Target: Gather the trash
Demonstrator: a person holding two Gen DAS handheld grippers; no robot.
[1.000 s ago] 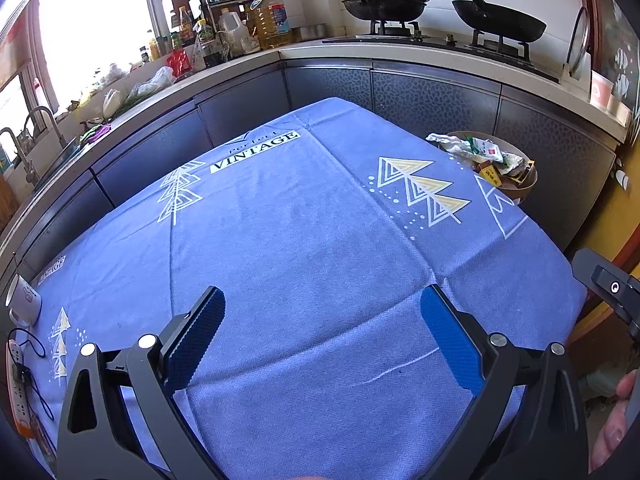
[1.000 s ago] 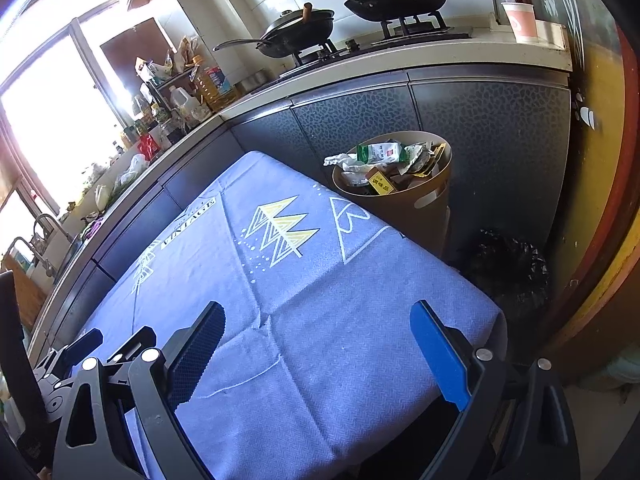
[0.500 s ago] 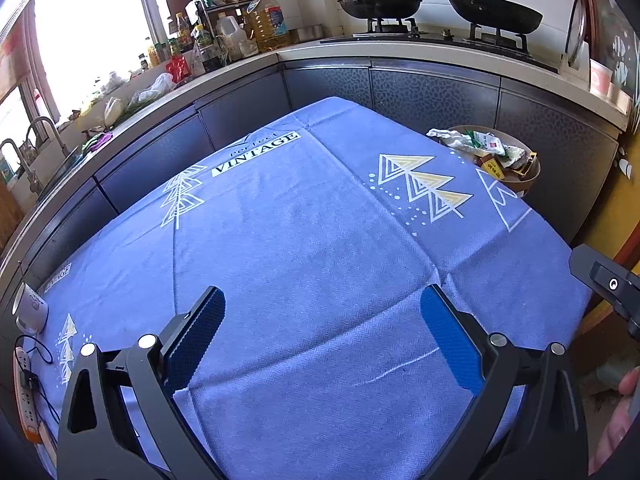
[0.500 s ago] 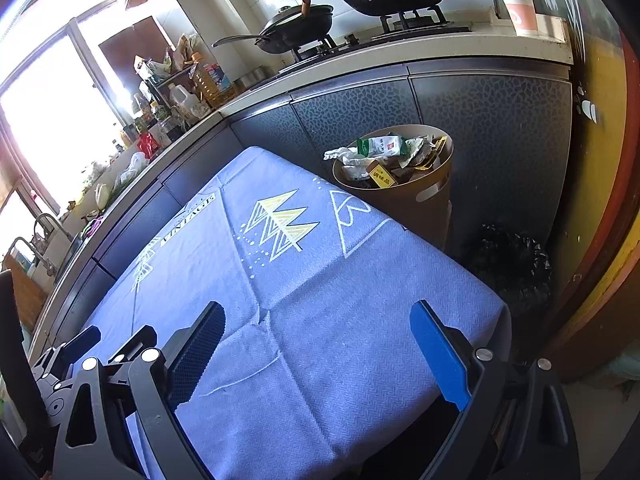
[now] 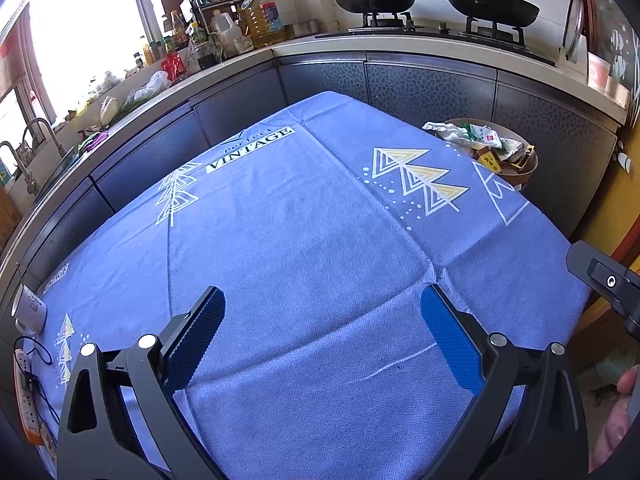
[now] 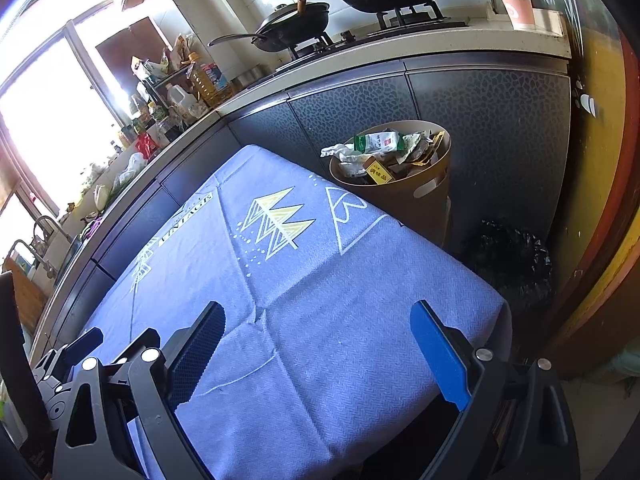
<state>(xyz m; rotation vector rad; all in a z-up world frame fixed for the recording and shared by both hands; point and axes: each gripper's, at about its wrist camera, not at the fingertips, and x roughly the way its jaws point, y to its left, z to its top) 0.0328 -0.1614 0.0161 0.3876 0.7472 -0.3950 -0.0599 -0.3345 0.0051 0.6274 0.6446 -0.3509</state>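
2 grippers nearest, left gripper (image 5: 320, 332) and right gripper (image 6: 316, 350), both spread wide, holding nothing, poised above blue tablecloth (image 5: 288, 240); probably done collecting; farther off, beside table's far corner against cabinets, tan bin (image 6: 416, 200) heaped with trash (image 6: 384, 152): crumpled white paper, green packet, yellow wrappers.

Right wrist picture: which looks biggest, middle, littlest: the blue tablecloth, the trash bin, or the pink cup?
1. Blue tablecloth, by far the biggest.
2. Trash bin.
3. Pink cup, littlest, though it sits farthest from the camera, which shrinks it.
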